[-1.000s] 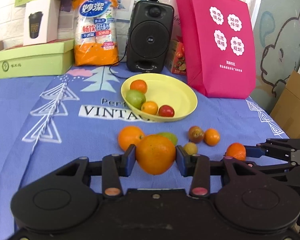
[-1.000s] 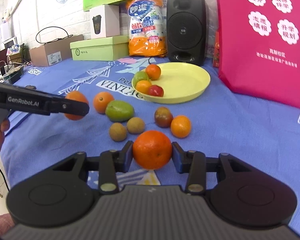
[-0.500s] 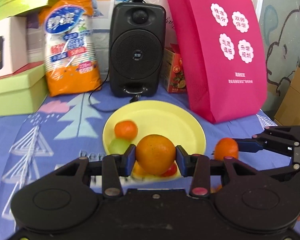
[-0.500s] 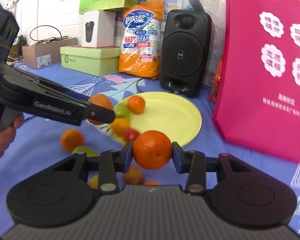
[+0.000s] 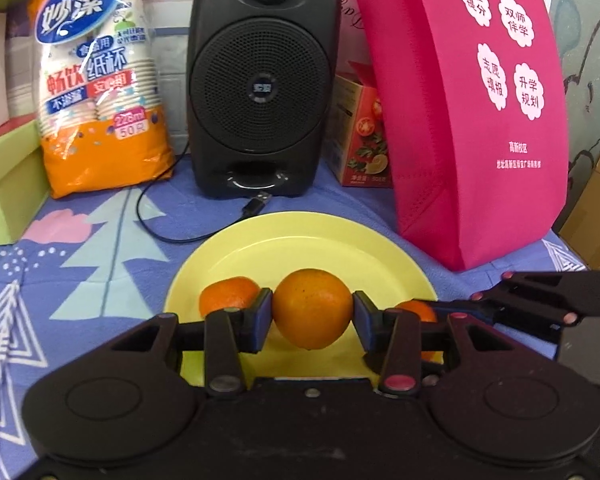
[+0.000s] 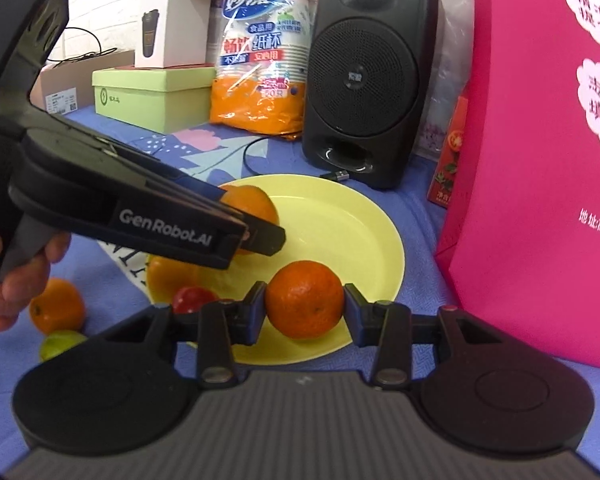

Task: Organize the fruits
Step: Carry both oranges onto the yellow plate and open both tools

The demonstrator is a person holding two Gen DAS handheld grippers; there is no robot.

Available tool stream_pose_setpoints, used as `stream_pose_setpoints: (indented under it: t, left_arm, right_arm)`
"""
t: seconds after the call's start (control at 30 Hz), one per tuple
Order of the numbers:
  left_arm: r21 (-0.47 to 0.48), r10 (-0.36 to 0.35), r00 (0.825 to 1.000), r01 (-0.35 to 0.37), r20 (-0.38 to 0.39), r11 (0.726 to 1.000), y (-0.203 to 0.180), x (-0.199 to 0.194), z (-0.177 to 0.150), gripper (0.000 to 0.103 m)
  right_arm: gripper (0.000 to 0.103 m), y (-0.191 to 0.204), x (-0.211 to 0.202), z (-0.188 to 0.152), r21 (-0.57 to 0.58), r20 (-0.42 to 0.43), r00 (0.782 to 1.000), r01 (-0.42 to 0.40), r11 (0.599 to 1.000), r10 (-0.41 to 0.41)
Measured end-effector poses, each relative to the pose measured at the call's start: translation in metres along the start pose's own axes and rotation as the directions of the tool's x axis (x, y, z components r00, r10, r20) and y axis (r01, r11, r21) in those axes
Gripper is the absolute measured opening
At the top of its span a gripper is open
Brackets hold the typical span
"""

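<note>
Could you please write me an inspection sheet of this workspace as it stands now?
Surface: blue printed cloth.
Job's things: yellow plate holding fruit; an orange and a green fruit on the cloth.
Clutter: speaker, cup pack, pink bag, green box.
Grippers: left gripper shut on left orange; right gripper shut on right orange; both over the plate.
Cables: USB cable loose by the plate.
Surroundings: white brick wall.
</note>
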State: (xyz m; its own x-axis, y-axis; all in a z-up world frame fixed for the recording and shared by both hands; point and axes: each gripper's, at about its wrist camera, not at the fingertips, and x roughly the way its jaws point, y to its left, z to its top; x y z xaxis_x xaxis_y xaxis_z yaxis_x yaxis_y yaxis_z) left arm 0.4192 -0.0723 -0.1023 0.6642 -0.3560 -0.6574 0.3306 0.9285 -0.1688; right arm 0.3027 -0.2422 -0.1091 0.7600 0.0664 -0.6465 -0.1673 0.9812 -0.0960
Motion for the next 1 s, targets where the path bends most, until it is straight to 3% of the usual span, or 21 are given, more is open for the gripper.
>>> stream_pose_setpoints:
  t: [0.17, 0.43, 0.73, 1.0]
  left_arm:
    - [-0.019, 0.008, 1.000, -0.007, 0.009, 1.000, 0.001, -0.005, 0.001, 0.050]
    - [-0.018, 0.046, 0.996, -0.045, 0.073, 0.999, 0.008, -0.067, -0.005, 0.060]
    - [-0.006, 0.083, 0.991, -0.083, 0.104, 0.997, 0.000, -0.137, -0.067, 0.060]
    - [-0.044, 0.083, 0.995, -0.080, 0.062, 0.996, -0.012, -0.167, -0.130, 0.060]
  right_arm:
    - [0.040, -0.001, 0.001, -0.002, 0.001, -0.004, 1.000, 0.007, 1.000, -0.007]
    - [0.040, 0.000, -0.038, -0.005, 0.018, 0.057, 0.998, 0.033, 0.999, -0.033]
    - [0.046, 0.019, -0.098, -0.041, 0.090, 0.087, 0.996, 0.017, 0.996, -0.025]
    - [0.050, 0.047, -0.133, -0.089, 0.164, 0.073, 0.997, -0.027, 0.986, 0.015]
